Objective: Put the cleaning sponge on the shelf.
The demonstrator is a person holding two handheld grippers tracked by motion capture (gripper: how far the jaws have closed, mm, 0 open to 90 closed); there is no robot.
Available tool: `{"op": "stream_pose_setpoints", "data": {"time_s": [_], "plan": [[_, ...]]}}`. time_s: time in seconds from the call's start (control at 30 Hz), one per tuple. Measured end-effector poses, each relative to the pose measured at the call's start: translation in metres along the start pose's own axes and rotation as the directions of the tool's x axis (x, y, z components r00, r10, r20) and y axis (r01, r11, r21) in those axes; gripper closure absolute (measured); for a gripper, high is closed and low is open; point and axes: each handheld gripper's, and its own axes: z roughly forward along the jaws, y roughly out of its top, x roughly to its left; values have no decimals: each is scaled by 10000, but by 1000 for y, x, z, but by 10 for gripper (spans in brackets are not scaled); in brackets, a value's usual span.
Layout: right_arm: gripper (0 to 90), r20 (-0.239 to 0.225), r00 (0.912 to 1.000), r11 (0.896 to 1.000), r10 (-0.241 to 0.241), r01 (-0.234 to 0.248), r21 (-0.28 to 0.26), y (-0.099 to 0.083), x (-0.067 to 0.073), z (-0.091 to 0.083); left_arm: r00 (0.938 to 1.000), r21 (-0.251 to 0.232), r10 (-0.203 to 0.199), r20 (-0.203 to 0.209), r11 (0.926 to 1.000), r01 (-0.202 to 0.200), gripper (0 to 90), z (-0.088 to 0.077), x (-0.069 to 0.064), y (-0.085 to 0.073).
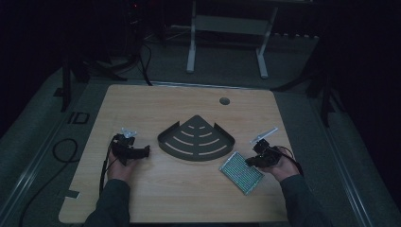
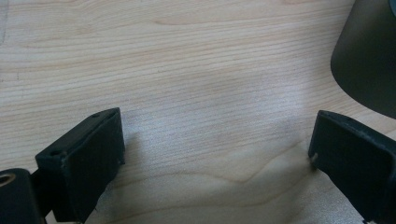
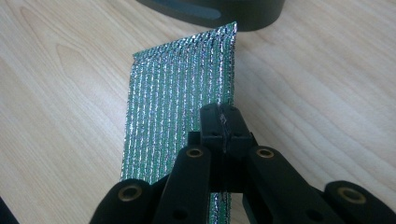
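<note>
Right gripper view: your right gripper [image 3: 223, 122] has its jaws clamped on the foil pouch [image 3: 180, 88], beside the corner shelf [image 1: 196, 138]. Left gripper [image 2: 215, 154] jaws stand apart over the table [image 2: 187, 60]. Probable next move: lift the pouch.

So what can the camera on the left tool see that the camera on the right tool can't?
Left gripper view: its own left tool, jaws spread wide over bare wood, nothing between them.

Right gripper view: the right tool, jaws closed on the edge of a shiny silver-green ribbed foil sheet.

Both: the light wooden table and part of the dark grey fan-shaped metal corner tray.
</note>
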Motion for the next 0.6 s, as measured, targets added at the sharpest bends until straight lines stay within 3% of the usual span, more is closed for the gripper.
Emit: {"op": "stream_pose_setpoints", "data": {"time_s": [0.6], "plan": [[897,173,9998,9991,-14,22,-428,12,-3,-18,10000,1,0,-1,10000,0,38,0,0,0]]}}
